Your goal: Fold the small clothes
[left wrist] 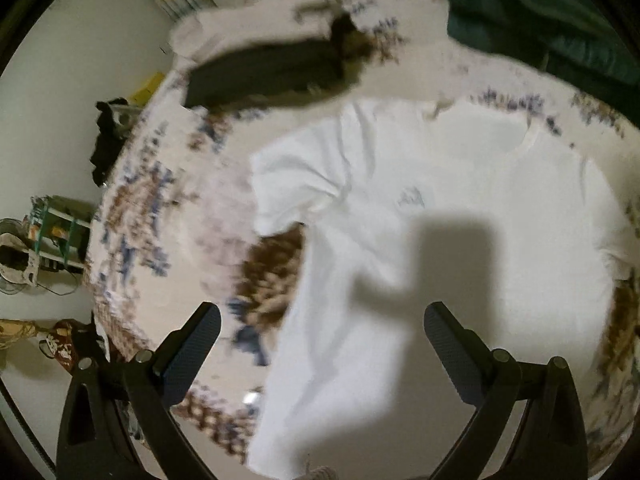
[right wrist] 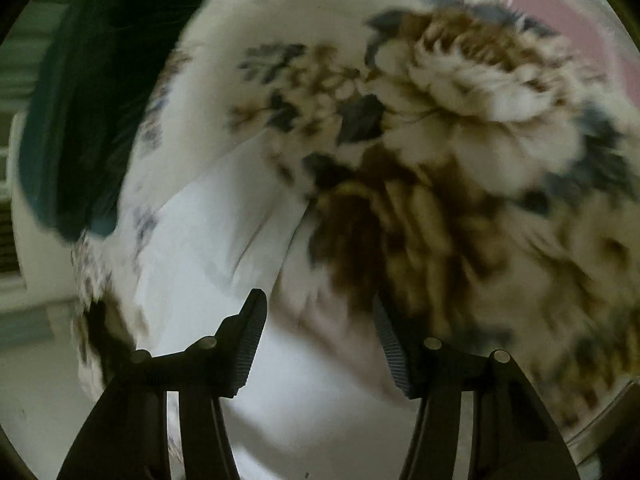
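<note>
While both views are motion-blurred, the holdings can still be listed.

Item: white T-shirt (left wrist: 460, 208), spread face up on the floral blanket (left wrist: 152, 208), collar toward the far right, one short sleeve (left wrist: 296, 192) out toward the left, lower hem toward the camera. It appears laid flat so that its sides can be folded inward; no fold shows yet.

Item: left gripper (left wrist: 322, 340), jaws wide apart, holding nothing, hovering above the shirt's lower half; its shadow falls on the cloth. Judged to be positioned for picking up an edge or the sleeve.

Item: right gripper (right wrist: 320, 344), jaws apart, empty, close over the boundary where the shirt's other sleeve (right wrist: 224, 208) meets the blanket's large brown flower (right wrist: 460, 92). Probably placed to take that side.

Item: black garment (left wrist: 264, 68), lying on the blanket beyond the shirt, well apart from it; seemingly set aside.

Item: dark green cloth (left wrist: 532, 12), at the far edge of the blanket, clear of the working area.
</note>
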{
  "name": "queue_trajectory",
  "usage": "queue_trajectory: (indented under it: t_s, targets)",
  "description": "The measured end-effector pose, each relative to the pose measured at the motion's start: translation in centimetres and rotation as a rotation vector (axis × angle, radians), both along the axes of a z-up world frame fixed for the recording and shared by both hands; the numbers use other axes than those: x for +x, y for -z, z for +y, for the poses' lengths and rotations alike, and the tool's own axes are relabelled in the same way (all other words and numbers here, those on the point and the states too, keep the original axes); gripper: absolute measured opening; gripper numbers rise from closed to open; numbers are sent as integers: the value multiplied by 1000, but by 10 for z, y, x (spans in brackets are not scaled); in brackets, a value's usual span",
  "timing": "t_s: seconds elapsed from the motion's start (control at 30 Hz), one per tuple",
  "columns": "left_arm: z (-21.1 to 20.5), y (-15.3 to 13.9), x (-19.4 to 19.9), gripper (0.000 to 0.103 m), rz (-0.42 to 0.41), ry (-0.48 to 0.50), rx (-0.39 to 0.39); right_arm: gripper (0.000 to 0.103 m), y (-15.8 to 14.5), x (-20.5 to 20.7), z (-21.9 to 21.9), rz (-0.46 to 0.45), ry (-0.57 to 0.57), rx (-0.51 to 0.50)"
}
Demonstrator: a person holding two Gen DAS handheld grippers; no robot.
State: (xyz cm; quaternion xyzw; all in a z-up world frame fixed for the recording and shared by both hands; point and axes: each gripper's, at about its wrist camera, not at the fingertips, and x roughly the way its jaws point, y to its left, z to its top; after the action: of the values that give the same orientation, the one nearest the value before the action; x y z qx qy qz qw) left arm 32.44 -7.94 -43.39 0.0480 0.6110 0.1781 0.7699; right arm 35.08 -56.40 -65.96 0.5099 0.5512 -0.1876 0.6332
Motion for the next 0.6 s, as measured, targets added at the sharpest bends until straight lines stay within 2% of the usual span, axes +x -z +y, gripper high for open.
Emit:
queue_trajectory:
  t_s: [0.1,0.17,0.2,0.23,0.27,0.4,0.53,0.57,0.6]
  targets:
    - [-18,41,12,103,42,3,-17,58,52,31,-9,-21,53,71]
    - [-30,62,19,103,62,12,-30,58,68,43,-10,-54,64,88]
    - [-37,73,22,103,75,19,-32,53,70,47,-8,-90,68,85]
    - [-42,81,26,103,83,22,-36,39,69,50,-7,-119,63,62]
    - [-47,88,29,103,91,22,-43,4,66,52,-5,-122,55,43]
    - [-54,96,34,103,90,12,-64,4,47,33,-3,-113,76,-2]
    - [-56,95,37,103,82,15,-65,4,35,19,7,-96,39,21]
    - [-54,94,37,103,80,14,-64,5,33,21,9,-91,33,20]
    - [-53,94,37,103,78,10,-66,11,33,21,10,-88,41,26]
